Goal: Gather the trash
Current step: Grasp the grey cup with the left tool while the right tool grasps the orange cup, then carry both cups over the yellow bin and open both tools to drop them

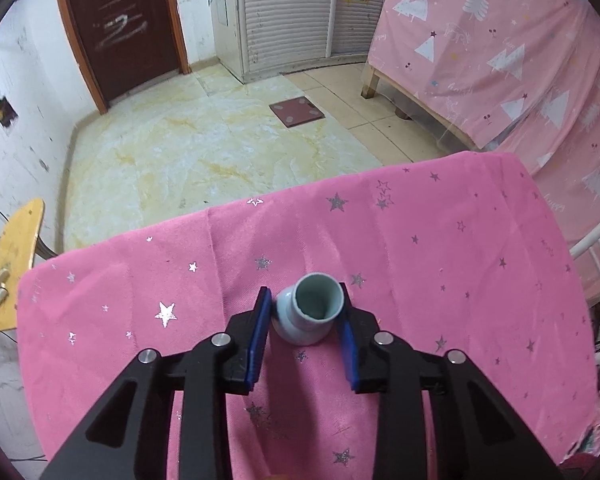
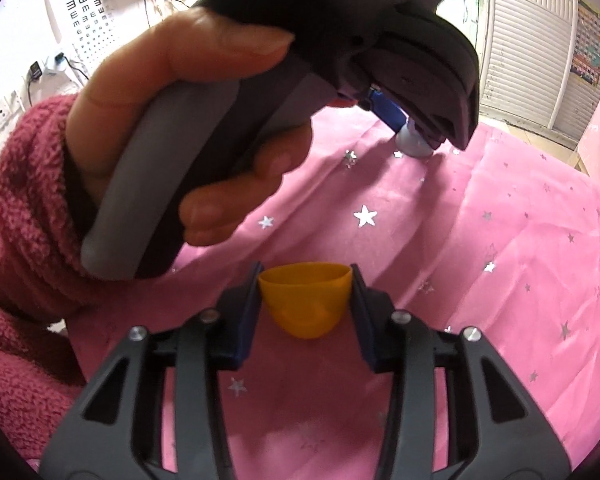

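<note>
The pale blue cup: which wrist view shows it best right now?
The left wrist view. There the pale blue cup sits between the left gripper fingers, open mouth and body fully visible. In the right wrist view only its base peeks out beneath the left gripper's body, on the pink cloth.

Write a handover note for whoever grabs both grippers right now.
Left gripper: fingers on both sides of the pale blue cup, which sits tilted on the pink cloth; grip looks closed on it.
Right gripper: holds the yellow cup, apparently lifted off the cloth.
Done: both cups gripped.
Left: drop them somewhere; no bin shows in either view.
</note>
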Tool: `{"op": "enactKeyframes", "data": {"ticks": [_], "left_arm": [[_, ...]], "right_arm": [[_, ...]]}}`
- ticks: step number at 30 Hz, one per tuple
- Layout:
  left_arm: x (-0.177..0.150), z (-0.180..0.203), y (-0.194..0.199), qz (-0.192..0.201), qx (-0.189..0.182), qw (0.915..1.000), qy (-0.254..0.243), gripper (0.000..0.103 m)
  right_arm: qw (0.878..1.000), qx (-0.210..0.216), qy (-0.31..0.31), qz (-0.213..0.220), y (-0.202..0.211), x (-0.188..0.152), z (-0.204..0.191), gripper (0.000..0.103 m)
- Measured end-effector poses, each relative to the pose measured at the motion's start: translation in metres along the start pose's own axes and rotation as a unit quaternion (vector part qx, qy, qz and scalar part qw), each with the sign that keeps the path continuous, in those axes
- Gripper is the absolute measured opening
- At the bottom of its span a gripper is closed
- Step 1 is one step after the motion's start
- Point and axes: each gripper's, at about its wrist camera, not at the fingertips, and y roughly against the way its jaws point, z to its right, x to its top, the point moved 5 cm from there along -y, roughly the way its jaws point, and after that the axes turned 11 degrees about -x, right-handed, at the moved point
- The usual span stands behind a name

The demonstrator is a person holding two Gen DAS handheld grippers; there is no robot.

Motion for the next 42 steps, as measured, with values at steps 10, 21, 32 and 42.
{"op": "enactKeyframes", "data": {"ticks": [10,21,32,42], "left_arm": [[0.001,0.013,0.02,0.02,0.012,0.9997,-0.003,0.024],[0.005,0.068,0.044,0.052,0.027,0.9973,-0.044,0.024],[-0.001,0.135,0.039,0.046,0.011,0.9946,-0.092,0.024],[-0.011,0.201,0.029,0.032,-0.006,0.9888,-0.146,0.024]], "right_arm": [[0.999,-0.018,-0.043,0.024,0.026,-0.005,0.029,0.04],[0.989,-0.068,-0.112,0.075,0.078,-0.024,0.102,0.04],[0.971,-0.118,-0.174,0.115,0.127,-0.047,0.172,0.04],[0.955,-0.152,-0.221,0.129,0.136,-0.076,0.223,0.04]]}}
